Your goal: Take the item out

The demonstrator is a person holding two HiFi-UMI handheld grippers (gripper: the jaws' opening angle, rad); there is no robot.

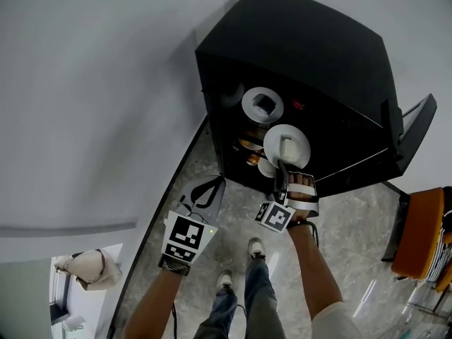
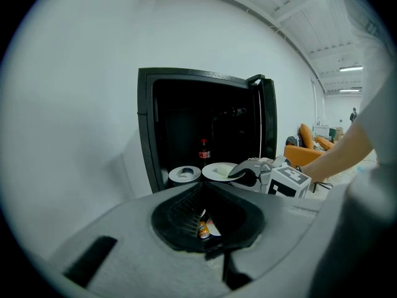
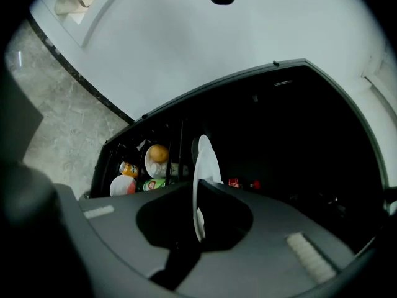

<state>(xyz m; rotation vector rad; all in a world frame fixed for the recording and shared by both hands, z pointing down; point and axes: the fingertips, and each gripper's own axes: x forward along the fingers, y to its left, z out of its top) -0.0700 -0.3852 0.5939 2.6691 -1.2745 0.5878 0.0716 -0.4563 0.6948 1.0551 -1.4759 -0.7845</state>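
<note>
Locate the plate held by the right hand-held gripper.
Head view, centre: the plate is at the cabinet's open front, near rim in the right hand-held gripper, a second plate just up-left.

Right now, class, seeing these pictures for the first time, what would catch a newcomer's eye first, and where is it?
A tall black cabinet stands open against the pale wall, dark inside. At its front, the right hand-held gripper is shut on the rim of a white plate. A second white dish sits beside it on the shelf.
</note>
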